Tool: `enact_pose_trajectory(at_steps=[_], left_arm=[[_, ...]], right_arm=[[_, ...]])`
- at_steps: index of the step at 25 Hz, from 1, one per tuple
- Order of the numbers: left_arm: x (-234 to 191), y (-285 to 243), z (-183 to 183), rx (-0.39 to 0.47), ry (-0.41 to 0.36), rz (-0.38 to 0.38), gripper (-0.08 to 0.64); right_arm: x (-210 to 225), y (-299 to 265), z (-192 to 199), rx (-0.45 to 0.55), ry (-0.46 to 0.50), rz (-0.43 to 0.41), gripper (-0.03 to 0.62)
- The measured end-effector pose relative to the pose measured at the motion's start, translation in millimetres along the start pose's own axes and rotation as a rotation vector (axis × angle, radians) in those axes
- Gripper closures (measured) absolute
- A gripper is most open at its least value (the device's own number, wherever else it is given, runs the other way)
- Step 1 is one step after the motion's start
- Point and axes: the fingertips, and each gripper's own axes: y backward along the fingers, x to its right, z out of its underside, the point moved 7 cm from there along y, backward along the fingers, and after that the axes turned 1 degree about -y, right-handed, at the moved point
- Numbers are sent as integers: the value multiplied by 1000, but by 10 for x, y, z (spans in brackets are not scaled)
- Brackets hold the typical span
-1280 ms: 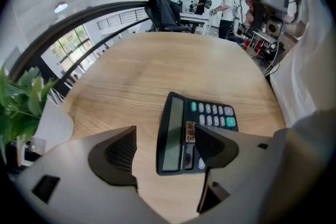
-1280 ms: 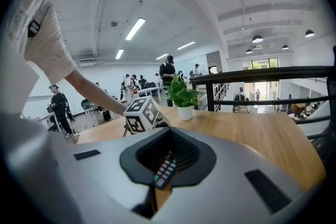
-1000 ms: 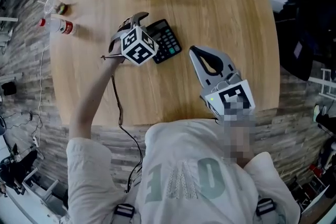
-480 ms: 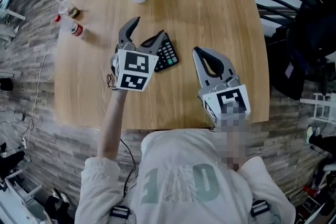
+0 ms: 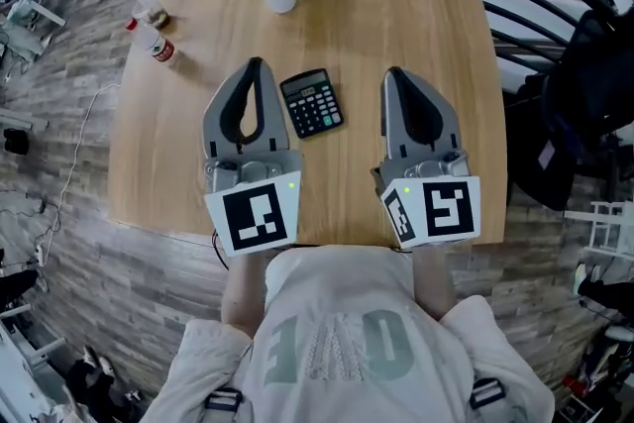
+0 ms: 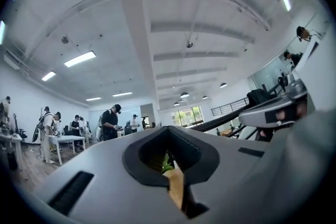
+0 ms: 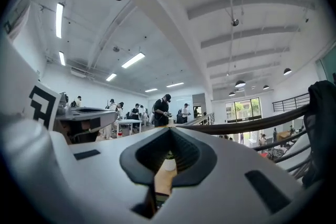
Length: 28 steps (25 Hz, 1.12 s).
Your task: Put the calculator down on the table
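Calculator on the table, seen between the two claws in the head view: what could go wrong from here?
The calculator lies free between the left claw, which has just closed empty, and the shut right claw; a sideways swing of either might push it. The bottle lies on its side near a corner of the table; a bump could roll it off.

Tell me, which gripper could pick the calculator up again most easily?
Probably the left. In the head view the calculator lies flat on the table, right beside the left gripper, while the right gripper is farther off. Both are shut and empty, so either must open first.
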Motion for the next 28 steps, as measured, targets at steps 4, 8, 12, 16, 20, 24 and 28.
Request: enact_pose_trajectory(at_steps=[4,8,12,16,20,24,28], left_arm=[[-18,246,-114,54,47,-45,551],[6,285,-88,53,56,-50,551],[12,295,-92,52,60,-40,551],[23,301,-79,46,72,-34,551],[12,309,-88,55,70,-43,551],[7,320,-103,43,64,-43,551],[-12,327,-102,49,70,-44,551]], right_arm=[[-91,27,-65,41,-25,-9,575],[-230,23,-77,45,9,-34,575],[-335,18,-79,43,32,-67,575],[-354,6,-67,40,54,-64,575],[-346,1,-38,29,50,-53,575],[-349,9,-39,28,47,-56,575],[-364,6,-39,28,43,-66,575]])
